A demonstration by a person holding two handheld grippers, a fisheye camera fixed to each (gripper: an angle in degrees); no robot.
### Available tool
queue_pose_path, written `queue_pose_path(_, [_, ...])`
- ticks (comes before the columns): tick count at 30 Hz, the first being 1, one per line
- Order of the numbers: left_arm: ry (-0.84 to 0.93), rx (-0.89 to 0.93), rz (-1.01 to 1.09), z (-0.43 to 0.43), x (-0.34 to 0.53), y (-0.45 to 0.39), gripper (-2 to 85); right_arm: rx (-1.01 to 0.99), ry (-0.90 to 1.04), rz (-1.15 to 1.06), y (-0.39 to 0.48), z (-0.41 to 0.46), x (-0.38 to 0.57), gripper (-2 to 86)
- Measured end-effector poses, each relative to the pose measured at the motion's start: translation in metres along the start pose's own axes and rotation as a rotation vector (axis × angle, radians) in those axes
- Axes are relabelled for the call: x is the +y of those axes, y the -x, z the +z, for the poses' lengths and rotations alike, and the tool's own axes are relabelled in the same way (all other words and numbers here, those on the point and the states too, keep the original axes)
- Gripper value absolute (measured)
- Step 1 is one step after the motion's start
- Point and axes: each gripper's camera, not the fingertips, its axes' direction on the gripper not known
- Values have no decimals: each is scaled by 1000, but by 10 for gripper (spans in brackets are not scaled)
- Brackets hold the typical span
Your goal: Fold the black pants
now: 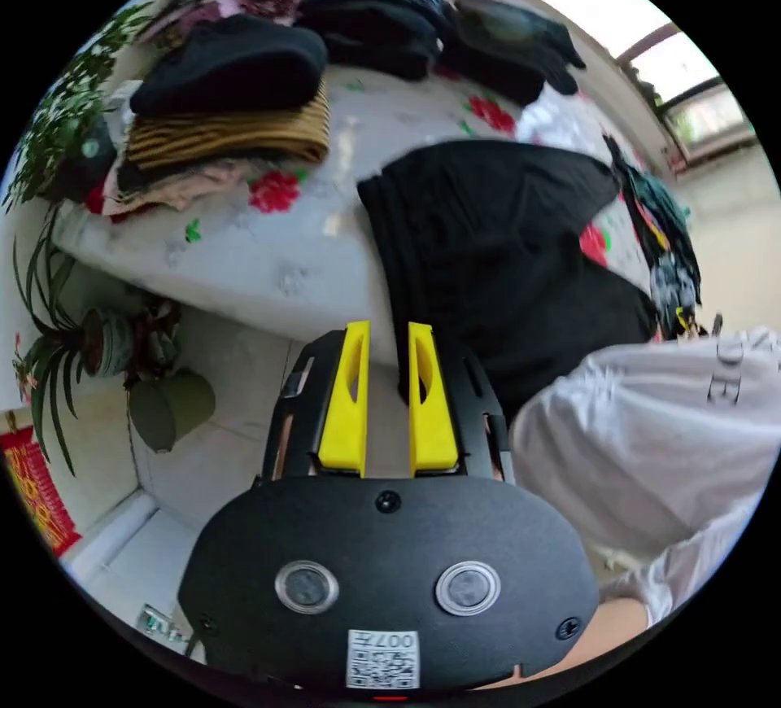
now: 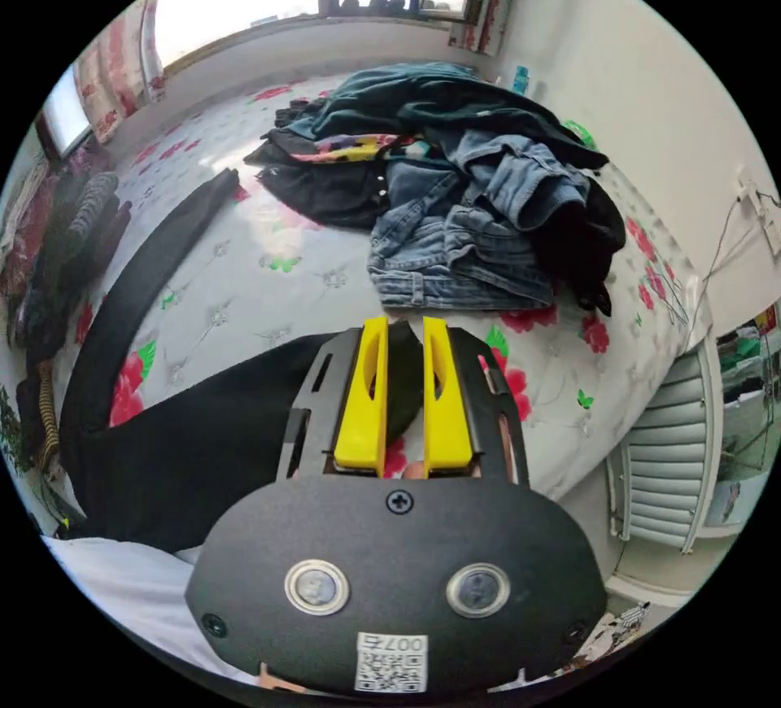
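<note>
Lying flat on the bed, black pants look soft, limp, light; grab hem corners. Left claw and right claw nearly closed, seemingly holding nothing.

Left gripper: yellow jaws parallel, a narrow gap between them, nothing gripped. Tips sit at the near edge of the black pants, which lie spread on the floral bedsheet and hang over its edge. Beyond, a stack of folded clothes topped by a black item above a striped one; more dark garments behind. Potted plants on the floor beside the bed. A person's white sleeve just beside the gripper.
</note>
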Motion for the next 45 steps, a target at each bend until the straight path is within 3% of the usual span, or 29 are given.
queue_pose_path(3, [-115,-55,-27,7,-63,-3,84,-162,-19,-185,106,-1,-33,90])
queue_pose_path(9, [-21,-197,159,77,-214,-56,134,-463,14,-440,357,15,-137,106])
queue_pose_path(13, [123,-272,257,125,-269,-79,127,-414,47,-548,493,41,-213,118])
queue_pose_path(17, [128,-142,249,119,-277,-71,84,-330,133,-551,582,82,-278,139])
queue_pose_path(21, [88,-115,234,110,-271,-73,25,-245,234,-439,619,118,-314,137])
queue_pose_path(23, [85,-137,238,106,-270,-79,5,-189,201,-390,626,112,-321,95])
queue_pose_path(27, [64,-85,214,85,-266,-78,-4,-227,199,-400,603,87,-338,21])
queue_pose_path(32, [-98,8,165,12,-231,-75,-6,-672,-37,-273,470,-53,-350,3])
queue_pose_path(37, [-316,39,166,-76,-160,-90,-6,-932,-216,-220,322,-200,-321,0])
queue_pose_path(41, [-472,76,244,-139,-68,-116,-6,-981,-366,-223,184,-309,-252,1])
queue_pose_path(45, [-472,90,275,-145,7,-139,-6,-922,-339,-143,64,-322,-180,2])
